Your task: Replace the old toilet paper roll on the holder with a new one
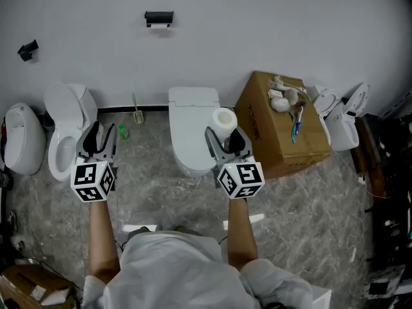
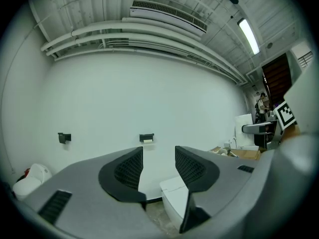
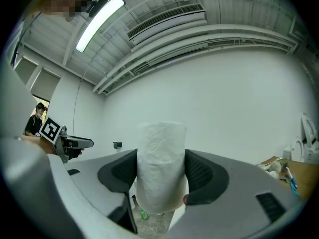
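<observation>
Right gripper view: right claw (image 3: pixel 160 174) clamps paper roll (image 3: pixel 160 151); left claw (image 2: pixel 158 166) apart, empty.

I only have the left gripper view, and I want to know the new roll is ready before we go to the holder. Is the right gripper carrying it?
Observer: Yes. The right gripper is shut on a white toilet paper roll, which stands upright between its pads.
Operator: Is there anything on the floor ahead that I can't see?
Observer: In the head view, a small green bottle is on the floor between the left toilet and the middle toilet.
Operator: What's on top of the cardboard box at my right?
Observer: The head view shows some pale odds and ends and a blue-handled item lying on top of the cardboard box.
</observation>
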Available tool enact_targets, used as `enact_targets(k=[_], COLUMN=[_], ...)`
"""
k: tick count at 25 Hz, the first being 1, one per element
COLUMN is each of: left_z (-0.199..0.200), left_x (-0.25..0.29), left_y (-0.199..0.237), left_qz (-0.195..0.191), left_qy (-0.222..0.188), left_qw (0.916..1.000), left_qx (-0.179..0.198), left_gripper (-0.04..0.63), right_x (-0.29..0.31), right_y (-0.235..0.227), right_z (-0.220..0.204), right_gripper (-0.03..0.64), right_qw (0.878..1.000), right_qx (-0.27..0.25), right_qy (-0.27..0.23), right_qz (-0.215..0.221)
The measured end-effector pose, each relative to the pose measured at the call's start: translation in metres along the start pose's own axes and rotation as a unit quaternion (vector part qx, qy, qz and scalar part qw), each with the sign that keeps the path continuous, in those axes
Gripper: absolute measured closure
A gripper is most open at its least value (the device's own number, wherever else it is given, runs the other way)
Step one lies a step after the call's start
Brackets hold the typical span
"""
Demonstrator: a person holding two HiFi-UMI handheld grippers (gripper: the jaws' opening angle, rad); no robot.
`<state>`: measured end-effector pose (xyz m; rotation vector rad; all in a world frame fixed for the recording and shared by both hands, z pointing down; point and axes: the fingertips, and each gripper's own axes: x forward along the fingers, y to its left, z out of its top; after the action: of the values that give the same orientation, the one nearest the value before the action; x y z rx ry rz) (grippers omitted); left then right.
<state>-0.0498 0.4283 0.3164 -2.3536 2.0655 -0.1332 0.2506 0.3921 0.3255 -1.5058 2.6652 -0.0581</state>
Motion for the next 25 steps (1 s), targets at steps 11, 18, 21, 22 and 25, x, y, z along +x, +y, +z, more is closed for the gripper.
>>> enact_targets(k=[11,18,21,22,25], left_z=[-0.011,-0.021,-0.03,-0.032,-0.035], left_x=[0.036,0.084,0.112,0.121,0.151], left_y=[-0.01,0.015,0.035,0.042,0.07], left_qz=[0.008,-0.005,-0.011,-0.015,-0.026], left_qy=[0.01,0.016,0.019,0.02,0.024], left_qw=[0.9999,0.9999,0.9997,0.9996,0.9993], left_qx=[-0.001,-0.004,-0.009,-0.011,-0.011], left_gripper=[0.394,0.394,0.394,0.394,0.394], right_x=[0.029,0.079,0.109,0.12,0.158], right_y=[-0.031,-0.037,-0.036,-0.035,-0.029], right_z=[-0.018,-0.029,-0.036,-0.037,-0.038], right_gripper=[0.334,0.334,0.334,0.334,0.334], right_qw=[1.0,1.0,1.0,1.0,1.0], right_qx=[0.013,0.012,0.008,0.007,0.008], right_qy=[0.01,0.018,0.023,0.023,0.024], right_qz=[0.017,0.015,0.01,0.008,0.0])
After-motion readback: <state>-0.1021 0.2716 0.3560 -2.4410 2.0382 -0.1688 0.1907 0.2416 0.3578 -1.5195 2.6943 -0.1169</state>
